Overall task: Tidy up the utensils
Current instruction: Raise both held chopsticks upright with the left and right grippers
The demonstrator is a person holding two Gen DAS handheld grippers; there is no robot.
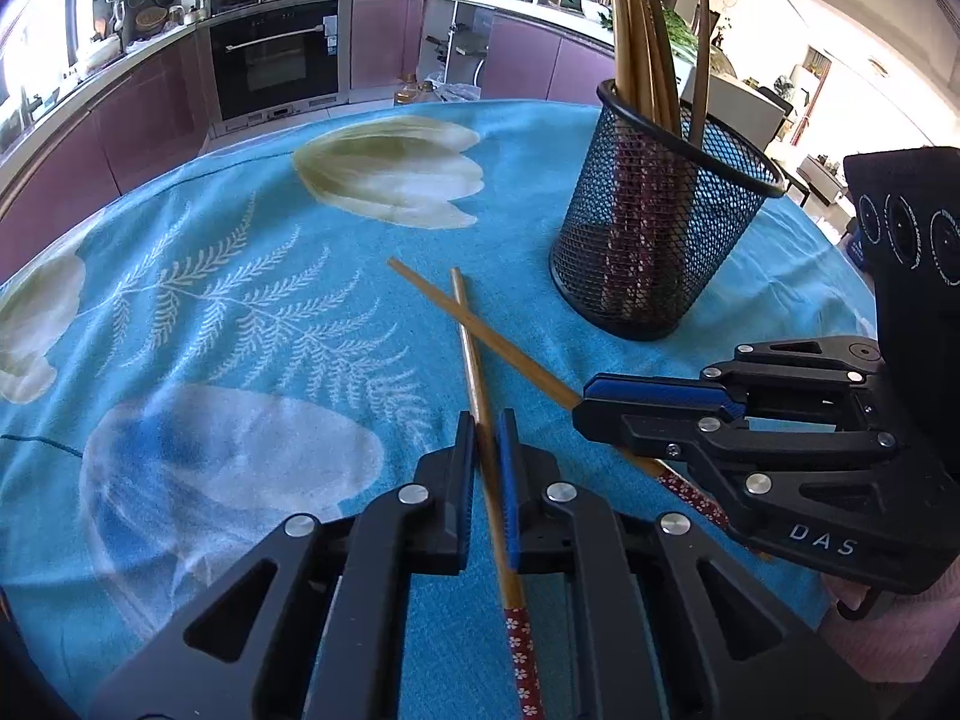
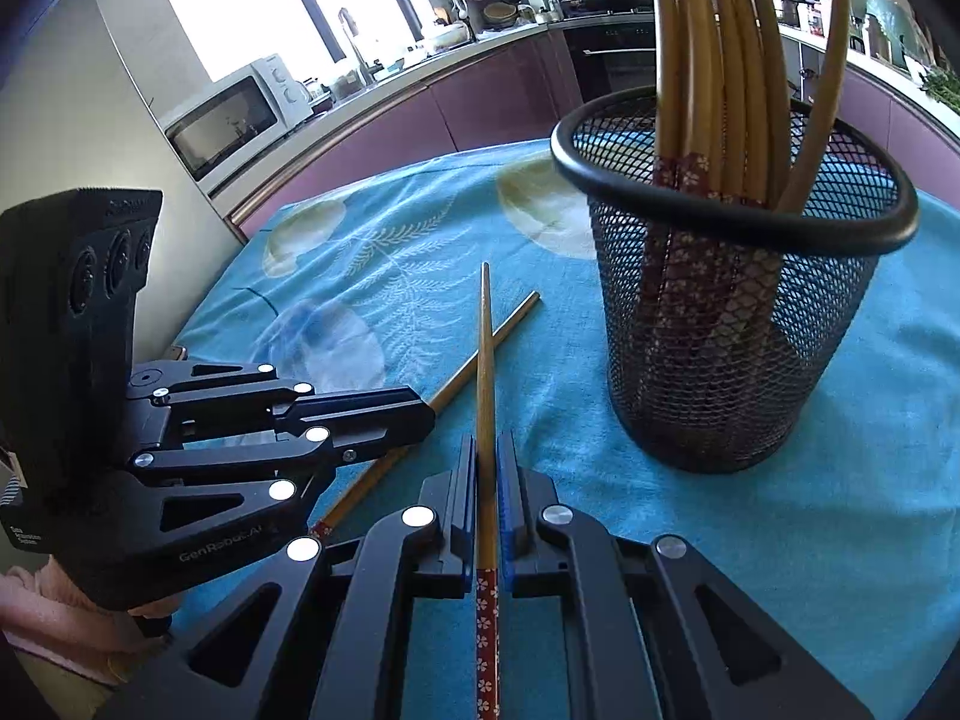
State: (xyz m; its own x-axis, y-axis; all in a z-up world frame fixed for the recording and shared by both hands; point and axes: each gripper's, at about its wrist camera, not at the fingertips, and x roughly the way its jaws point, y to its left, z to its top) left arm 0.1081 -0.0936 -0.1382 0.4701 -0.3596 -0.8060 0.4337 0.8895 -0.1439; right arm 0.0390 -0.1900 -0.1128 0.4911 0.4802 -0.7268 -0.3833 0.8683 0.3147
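Chopsticks are gripped one to each gripper above a blue flowered tablecloth (image 1: 252, 228); the left gripper (image 1: 485, 438) is clamped narrow on one chopstick (image 1: 474, 372), and the right gripper (image 2: 486, 456) is clamped narrow on the other chopstick (image 2: 485, 348), the two sticks crossing near their thin tips. Both are held on the bare wood just ahead of the red patterned ends, which trail back toward the cameras. A black mesh cup (image 2: 720, 360), already filled with upright chopsticks, is seen near, to the right. The step is judged best done by lifting each stick clear of the crossing, one at a time, then tipping it upright over the rim; a firm grip is needed against twisting. Both grippers are angled steeply down at the cloth, side by side and level with each other.
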